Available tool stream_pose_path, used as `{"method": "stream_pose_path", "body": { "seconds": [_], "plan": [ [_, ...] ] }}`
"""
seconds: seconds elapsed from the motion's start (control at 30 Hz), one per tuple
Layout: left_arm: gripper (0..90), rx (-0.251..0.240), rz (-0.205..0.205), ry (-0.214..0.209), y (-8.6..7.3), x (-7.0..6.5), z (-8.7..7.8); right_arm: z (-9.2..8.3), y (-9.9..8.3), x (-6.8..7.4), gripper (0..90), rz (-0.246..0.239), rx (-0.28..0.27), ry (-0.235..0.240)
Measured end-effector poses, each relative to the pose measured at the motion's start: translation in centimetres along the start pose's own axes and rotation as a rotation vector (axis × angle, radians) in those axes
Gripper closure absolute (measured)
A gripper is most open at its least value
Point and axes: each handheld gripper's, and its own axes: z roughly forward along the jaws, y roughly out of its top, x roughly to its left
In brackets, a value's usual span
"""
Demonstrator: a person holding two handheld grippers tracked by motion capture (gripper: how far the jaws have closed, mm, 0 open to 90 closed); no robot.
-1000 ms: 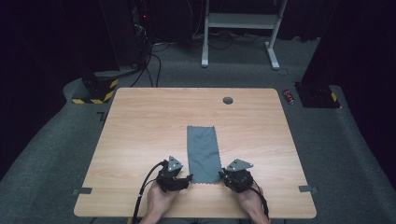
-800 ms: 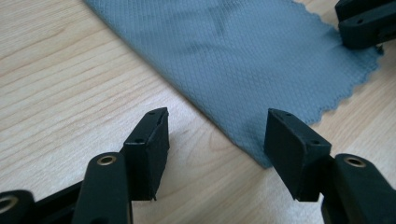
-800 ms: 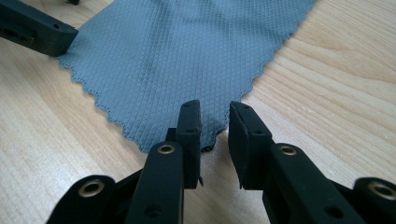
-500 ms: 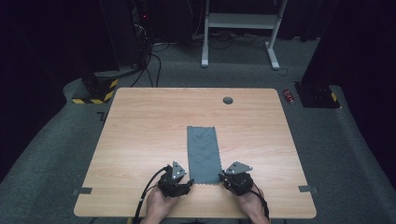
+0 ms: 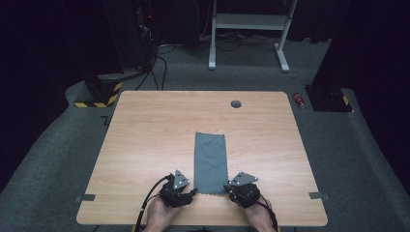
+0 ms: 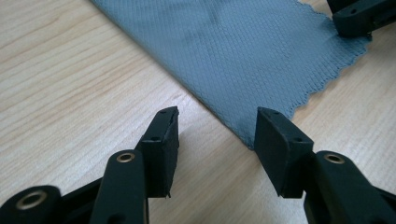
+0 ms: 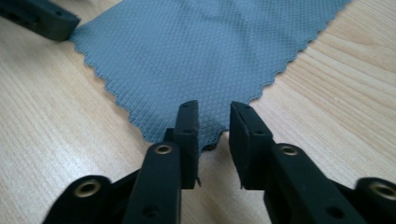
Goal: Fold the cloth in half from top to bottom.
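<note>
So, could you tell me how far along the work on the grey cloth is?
Early. The grey cloth already lies flat on the table. Left gripper, jaws just closing, straddles one near corner; right gripper brackets the other, pads not yet pressing. Gripping and lifting remain.

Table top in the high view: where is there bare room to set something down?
The table is bare left and right of the grey cloth, and beyond it up to the round grommet. The near edge is crowded: left gripper and right gripper flank the cloth's near corners.
</note>
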Motion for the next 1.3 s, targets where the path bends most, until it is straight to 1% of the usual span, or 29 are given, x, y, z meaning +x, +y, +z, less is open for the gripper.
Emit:
{"method": "stream_pose_path", "body": {
  "seconds": [0.03,0.1,0.17,0.2,0.23,0.33,0.37,0.4,0.53,0.57,0.6,0.63,0.67,0.73,0.8,0.83,0.87,0.9,0.93,0.97,1.03,1.1,1.13,1.2,1.23,1.3],
  "plan": [
    [50.5,0.004,0.001,-0.005,0.0,0.2,0.0,0.0,0.1,-0.2,71.1,0.011,-0.003,-0.001],
    [50.2,-0.002,-0.041,-0.037,0.2,0.9,0.1,0.0,0.3,-0.7,70.3,0.035,-0.028,0.003],
    [48.7,-0.009,-0.090,-0.054,0.7,2.0,0.5,0.0,0.8,-1.5,67.3,0.065,-0.053,-0.009],
    [48.2,-0.013,-0.114,-0.059,1.0,2.4,0.7,0.1,1.1,-2.0,65.8,0.081,-0.064,-0.020],
    [47.8,-0.013,-0.126,-0.056,1.4,2.9,1.0,0.3,1.4,-2.5,64.7,0.101,-0.073,-0.022],
    [47.0,-0.008,-0.123,-0.023,2.7,3.9,2.0,0.8,2.3,-3.9,64.1,0.132,-0.085,-0.024],
    [46.7,-0.008,-0.121,-0.016,3.0,4.1,2.2,1.2,2.6,-4.4,64.3,0.145,-0.084,-0.014],
    [46.7,-0.011,-0.120,-0.005,3.5,4.5,2.5,1.4,2.9,-4.7,64.7,0.144,-0.084,-0.010],
    [47.3,-0.017,-0.126,0.028,5.1,5.9,3.7,2.6,3.8,-6.4,68.9,0.179,-0.086,0.004],
    [47.6,-0.022,-0.133,0.031,5.5,6.3,4.0,3.0,4.1,-7.0,70.6,0.199,-0.085,0.012],
    [48.0,-0.023,-0.132,0.032,5.9,6.6,4.1,3.3,4.3,-7.4,71.7,0.210,-0.086,0.013],
    [48.2,-0.032,-0.134,0.037,6.3,7.0,4.3,3.4,4.5,-7.7,72.6,0.213,-0.086,0.012],
    [48.8,-0.034,-0.149,0.031,6.7,7.3,4.6,3.7,4.8,-8.0,73.3,0.216,-0.087,0.012],
    [49.1,-0.035,-0.165,0.034,7.5,8.0,5.2,4.1,5.4,-8.7,74.4,0.227,-0.087,0.015],
    [49.2,-0.027,-0.172,0.044,8.4,8.5,5.8,4.6,6.0,-9.4,75.3,0.244,-0.085,0.009],
    [49.1,-0.019,-0.174,0.045,8.9,8.7,6.1,4.9,6.2,-9.7,75.6,0.258,-0.086,0.014],
    [49.2,-0.022,-0.168,0.051,9.2,8.8,6.3,5.1,6.5,-10.0,75.7,0.274,-0.087,0.016],
    [49.4,-0.018,-0.174,0.053,9.6,8.9,6.6,5.2,6.6,-10.2,75.8,0.276,-0.091,0.013],
    [49.3,-0.014,-0.172,0.055,10.0,9.2,6.8,5.3,6.8,-10.3,75.8,0.290,-0.091,0.015],
    [49.5,-0.026,-0.179,0.059,10.3,9.4,6.9,5.5,7.0,-10.4,75.9,0.297,-0.094,0.017],
    [49.3,-0.009,-0.179,0.067,11.0,9.8,7.3,5.7,7.4,-10.7,75.9,0.300,-0.093,0.010],
    [49.4,-0.009,-0.187,0.073,11.5,10.2,7.7,6.0,7.7,-11.0,76.0,0.311,-0.102,0.003],
    [49.4,-0.009,-0.186,0.078,11.8,10.4,8.0,6.1,7.9,-11.2,76.1,0.315,-0.092,0.005],
    [50.5,-0.021,-0.173,0.092,12.1,10.9,8.2,6.5,8.4,-11.4,76.5,0.294,-0.072,-0.009],
    [50.4,-0.013,-0.181,0.093,12.2,11.1,8.4,6.6,8.6,-11.6,76.7,0.296,-0.077,-0.016],
    [50.5,-0.006,-0.184,0.100,12.4,11.7,8.7,7.0,9.0,-11.9,76.7,0.297,-0.057,-0.010]
  ]
}}
